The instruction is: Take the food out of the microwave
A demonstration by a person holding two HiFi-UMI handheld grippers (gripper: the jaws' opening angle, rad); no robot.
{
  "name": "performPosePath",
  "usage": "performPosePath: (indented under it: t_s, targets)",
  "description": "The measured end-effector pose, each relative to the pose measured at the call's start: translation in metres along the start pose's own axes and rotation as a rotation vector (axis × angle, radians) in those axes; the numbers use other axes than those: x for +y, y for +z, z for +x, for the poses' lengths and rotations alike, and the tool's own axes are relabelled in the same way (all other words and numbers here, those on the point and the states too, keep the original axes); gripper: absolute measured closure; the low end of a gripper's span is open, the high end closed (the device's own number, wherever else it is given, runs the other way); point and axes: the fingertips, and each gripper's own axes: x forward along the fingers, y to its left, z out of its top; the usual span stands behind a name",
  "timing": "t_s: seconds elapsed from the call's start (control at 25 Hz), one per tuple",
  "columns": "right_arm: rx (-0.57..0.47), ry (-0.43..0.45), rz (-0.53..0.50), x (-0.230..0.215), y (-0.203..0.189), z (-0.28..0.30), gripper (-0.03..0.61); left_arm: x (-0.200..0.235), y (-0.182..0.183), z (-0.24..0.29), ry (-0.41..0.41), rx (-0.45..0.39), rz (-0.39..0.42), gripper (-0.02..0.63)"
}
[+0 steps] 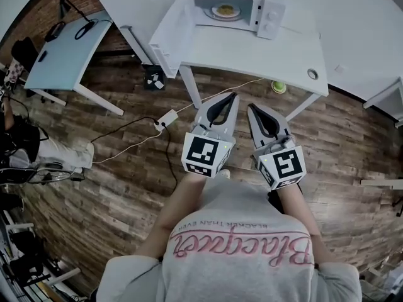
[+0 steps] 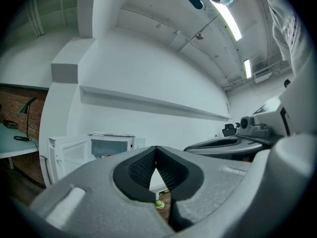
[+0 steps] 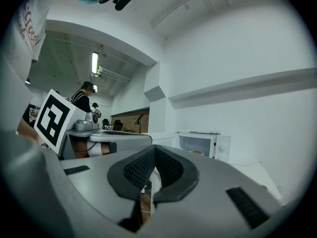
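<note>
A white microwave (image 1: 234,4) stands on a white table (image 1: 252,55) with its door (image 1: 169,30) swung open to the left. Inside it lies a plate of yellowish food (image 1: 225,11). The microwave (image 2: 106,148) shows small and far off in the left gripper view, and the microwave (image 3: 200,144) appears likewise in the right gripper view. Both grippers are held level side by side over the wooden floor, well short of the table. My left gripper (image 1: 234,95) is shut and empty. My right gripper (image 1: 250,107) is shut and empty too.
A light blue desk (image 1: 66,49) stands at the left with a lamp on it. A white power strip (image 1: 167,119) and cables lie on the floor. A green ball (image 1: 278,87) lies by the table leg. People sit at the left edge.
</note>
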Motion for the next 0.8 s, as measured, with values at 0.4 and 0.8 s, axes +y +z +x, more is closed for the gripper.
performPosePath:
  t_s: [0.4,0.8]
  targets:
    - [0.059,-0.017,0.024,-0.030,-0.021,0.040,0.569,0.032,-0.019,0.045,-0.025,0.027,-0.036,0.611]
    - [0.065,0.034,0.018,-0.056,-0.031,0.092,0.569,0.072,-0.026,0.087,0.017,0.027,-0.042,0.611]
